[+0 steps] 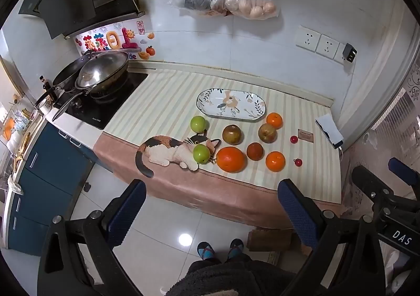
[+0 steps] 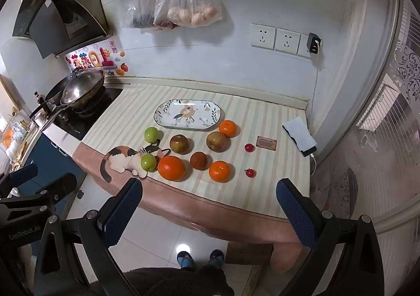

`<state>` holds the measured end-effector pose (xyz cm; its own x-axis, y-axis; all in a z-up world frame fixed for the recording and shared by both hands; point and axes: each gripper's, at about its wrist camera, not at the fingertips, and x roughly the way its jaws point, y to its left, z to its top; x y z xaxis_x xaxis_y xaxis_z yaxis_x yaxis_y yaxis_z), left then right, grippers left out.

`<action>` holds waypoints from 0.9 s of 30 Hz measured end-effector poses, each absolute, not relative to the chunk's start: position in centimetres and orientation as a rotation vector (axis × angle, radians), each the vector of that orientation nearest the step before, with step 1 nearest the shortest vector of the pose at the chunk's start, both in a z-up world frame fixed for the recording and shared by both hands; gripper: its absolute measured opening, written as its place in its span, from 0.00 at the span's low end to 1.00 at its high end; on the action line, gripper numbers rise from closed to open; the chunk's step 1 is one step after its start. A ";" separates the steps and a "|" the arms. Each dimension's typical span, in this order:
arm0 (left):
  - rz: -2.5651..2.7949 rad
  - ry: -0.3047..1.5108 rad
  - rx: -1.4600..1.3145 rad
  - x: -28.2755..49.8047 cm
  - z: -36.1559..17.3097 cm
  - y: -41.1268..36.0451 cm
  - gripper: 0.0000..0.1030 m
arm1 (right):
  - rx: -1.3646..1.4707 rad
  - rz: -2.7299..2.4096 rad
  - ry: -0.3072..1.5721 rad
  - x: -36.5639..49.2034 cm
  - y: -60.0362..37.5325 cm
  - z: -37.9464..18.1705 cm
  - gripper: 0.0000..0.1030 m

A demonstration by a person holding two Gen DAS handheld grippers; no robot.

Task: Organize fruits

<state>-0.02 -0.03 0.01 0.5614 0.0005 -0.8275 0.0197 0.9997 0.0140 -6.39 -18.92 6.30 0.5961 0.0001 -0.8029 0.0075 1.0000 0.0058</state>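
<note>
You held left gripper (image 1: pixel 211 210) and right gripper (image 2: pixel 210 210) wide apart, both empty, short of table (image 2: pixel 236 201); fruits beside bare plate (image 2: pixel 168 120).

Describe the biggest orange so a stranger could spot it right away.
Find the striped tablecloth with the cat picture. By the cat's head, near the front edge, sits the big orange, touching a green fruit. It is larger than the other two oranges.
</note>
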 end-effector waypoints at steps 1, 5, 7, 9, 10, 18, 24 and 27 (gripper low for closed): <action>-0.011 0.975 0.022 0.0 0.0 -0.1 1.00 | 0.010 -0.003 0.932 -6.4 -18.9 6.3 1.00; -0.019 0.975 0.004 0.0 0.0 0.1 1.00 | 0.011 -0.005 0.928 -6.3 -18.9 6.4 1.00; -0.020 0.973 0.000 -0.1 0.1 0.1 1.00 | 0.012 -0.004 0.927 -6.3 -18.9 6.4 1.00; -0.019 0.970 0.001 -0.1 0.1 0.1 1.00 | 0.013 -0.003 0.928 -6.2 -18.8 6.4 1.00; -0.019 0.972 0.001 0.0 0.4 0.3 1.00 | 0.014 -0.001 0.928 -6.2 -18.8 6.4 1.00; -0.017 0.969 0.004 0.0 0.3 0.2 1.00 | 0.021 0.000 0.930 -6.1 -18.6 6.4 1.00; -0.017 0.968 0.004 0.2 0.6 0.4 1.00 | 0.020 0.000 0.929 -6.0 -18.7 6.2 1.00; -0.016 0.968 0.004 0.2 0.6 0.4 1.00 | 0.021 0.000 0.929 -5.8 -18.4 6.5 1.00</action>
<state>0.22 0.39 0.55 0.5670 -0.0117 -0.8236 0.0151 0.9999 -0.0038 -5.82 -18.39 6.46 0.5983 0.0091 -0.8012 0.0091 0.9998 0.0182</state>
